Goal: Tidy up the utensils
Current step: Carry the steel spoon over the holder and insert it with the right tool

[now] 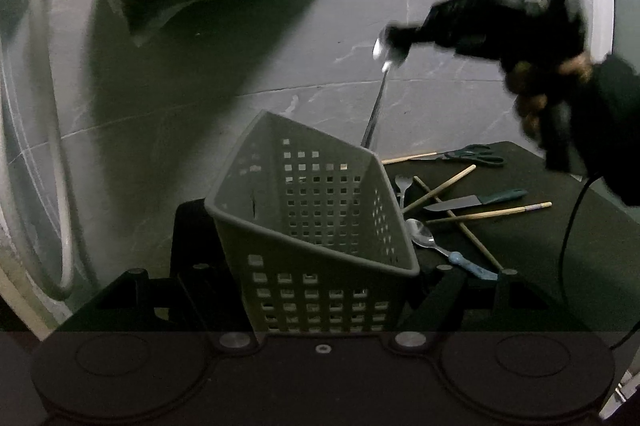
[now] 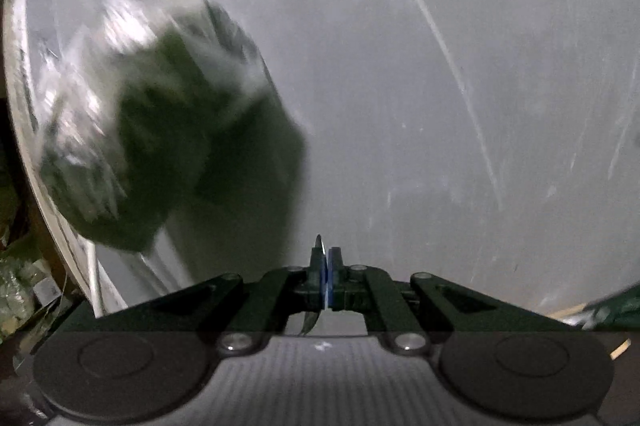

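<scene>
Left wrist view: the left gripper [image 1: 320,286] has its jaws pinching the grey slotted basket [image 1: 316,226], which stands tilted on the dark surface [image 1: 560,246] with its empty mouth turned up and toward the camera. Above and to the right of the basket, the right gripper [image 1: 394,46], held in a person's hand [image 1: 536,94], has its jaws pressed together on a thin metal utensil [image 1: 376,114]. This hangs nearly upright, long axis almost vertical, its lower end just behind the basket's far rim, so the coming drop seems to need a short carry toward the mouth. Loose on the surface beside the basket lie chopsticks [image 1: 492,213], a knife [image 1: 476,201], scissors [image 1: 472,155], a fork [image 1: 402,186] and a blue-handled spoon [image 1: 440,246].

Right wrist view: blurred, with closed jaws gripping a thin edge-on sliver of metal. A bag of greens [image 2: 152,130] hangs ahead.
</scene>
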Demonstrator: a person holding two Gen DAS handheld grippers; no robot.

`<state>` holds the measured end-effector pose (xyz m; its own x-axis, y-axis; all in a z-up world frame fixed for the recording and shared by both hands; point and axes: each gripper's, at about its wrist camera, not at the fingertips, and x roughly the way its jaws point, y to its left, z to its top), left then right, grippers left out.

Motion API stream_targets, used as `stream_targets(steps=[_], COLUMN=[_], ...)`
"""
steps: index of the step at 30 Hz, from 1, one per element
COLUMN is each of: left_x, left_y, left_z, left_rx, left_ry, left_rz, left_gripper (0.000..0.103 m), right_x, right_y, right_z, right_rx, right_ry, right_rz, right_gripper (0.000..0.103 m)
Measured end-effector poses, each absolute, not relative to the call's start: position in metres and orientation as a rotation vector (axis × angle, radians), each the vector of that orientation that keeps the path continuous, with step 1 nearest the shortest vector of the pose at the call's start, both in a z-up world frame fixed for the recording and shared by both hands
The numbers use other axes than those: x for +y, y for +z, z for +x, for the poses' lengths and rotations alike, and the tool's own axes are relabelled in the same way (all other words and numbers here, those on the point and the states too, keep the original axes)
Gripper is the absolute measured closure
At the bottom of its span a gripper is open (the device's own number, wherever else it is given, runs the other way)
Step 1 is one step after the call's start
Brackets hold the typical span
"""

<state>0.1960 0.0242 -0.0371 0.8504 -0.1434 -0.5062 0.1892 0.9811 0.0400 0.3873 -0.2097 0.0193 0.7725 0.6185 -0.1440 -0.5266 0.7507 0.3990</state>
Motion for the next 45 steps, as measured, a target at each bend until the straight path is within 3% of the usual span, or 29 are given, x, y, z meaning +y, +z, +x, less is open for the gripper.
stream_targets(steps=[16, 35, 45], left_x=[0.035, 0.038, 0.038], left_y=[-0.039, -0.038, -0.038], left_z=[0.185, 0.187, 0.186], left_rx=[0.513, 0.514, 0.515], left_ry=[-0.26, -0.282, -0.283], left_rz=[0.113, 0.122, 0.125], left_gripper=[0.027, 0.027, 0.027], right_x=[-0.192, -0.111, -0.105], right_y=[0.079, 0.02, 0.003], right_z=[0.274, 0.223, 0.225], right_rx=[0.075, 0.072, 0.169], right_ry=[0.639, 0.683, 0.721], right_rz=[0.192, -0.221, -0.234], right_gripper=[0.102, 0.102, 0.101])
